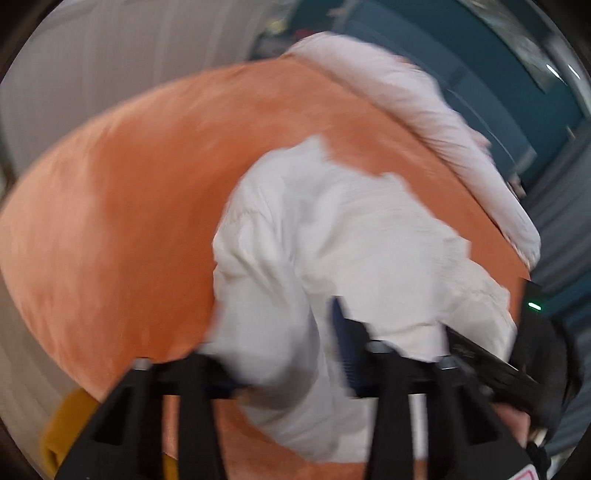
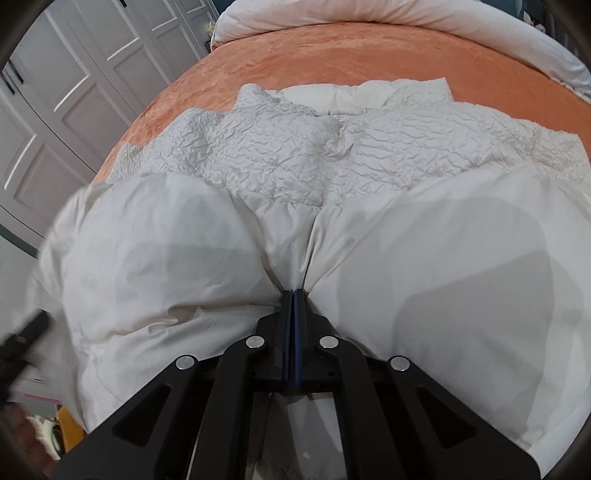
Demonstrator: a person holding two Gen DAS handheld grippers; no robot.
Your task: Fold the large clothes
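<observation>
Nearest the right wrist camera, the right gripper [image 2: 294, 293] has its fingers pressed flat together on a pinch of the white padded jacket [image 2: 295, 177], which lies spread on the orange bed cover [image 2: 295, 55]. The left gripper [image 1: 291, 354] is blurred; its fingers look narrowed around a bunched fold of the jacket [image 1: 332, 229], though whether they press on it I cannot tell. The jacket should handle light, puffy, soft and slick, so hems and seams give the surest hold. A rolled white duvet [image 2: 369, 14] lies along the far edge, wardrobe doors [image 2: 55, 110] stand left; nothing blocks the fold.
</observation>
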